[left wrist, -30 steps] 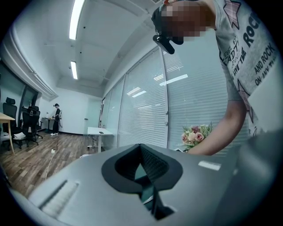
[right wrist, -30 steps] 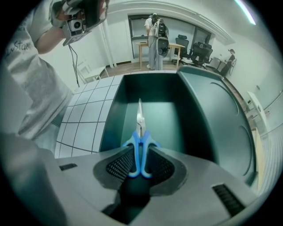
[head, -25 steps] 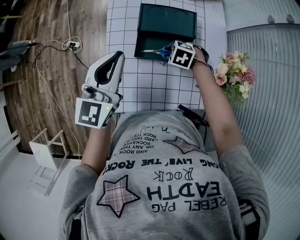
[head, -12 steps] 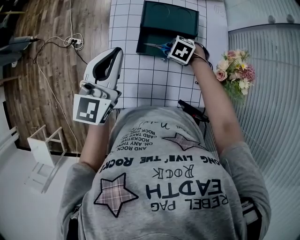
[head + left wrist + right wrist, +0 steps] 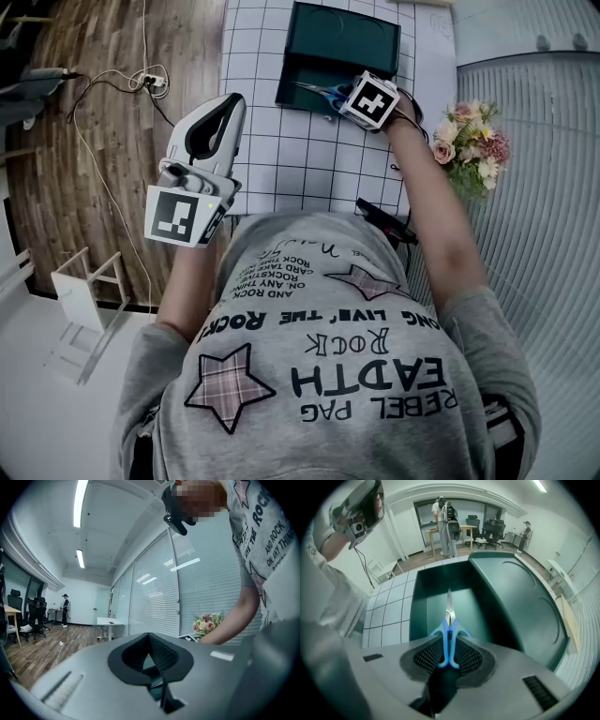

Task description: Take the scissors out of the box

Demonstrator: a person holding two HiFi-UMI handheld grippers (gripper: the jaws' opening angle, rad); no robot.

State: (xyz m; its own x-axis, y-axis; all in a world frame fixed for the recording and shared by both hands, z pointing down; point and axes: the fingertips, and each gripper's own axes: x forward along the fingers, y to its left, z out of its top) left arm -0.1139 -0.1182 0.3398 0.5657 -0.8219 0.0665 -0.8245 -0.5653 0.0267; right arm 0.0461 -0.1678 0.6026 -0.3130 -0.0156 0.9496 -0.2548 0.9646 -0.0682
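Scissors (image 5: 449, 613), slightly shifted, between right hand-held gripper's (image 5: 449, 643) just-closed jaws

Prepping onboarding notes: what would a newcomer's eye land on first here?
The blue-handled scissors, between the jaws of the right gripper, which have just been closing, blades pointing down into the open dark green box on the gridded mat. Then the left gripper, shut and empty, at the mat's left edge.
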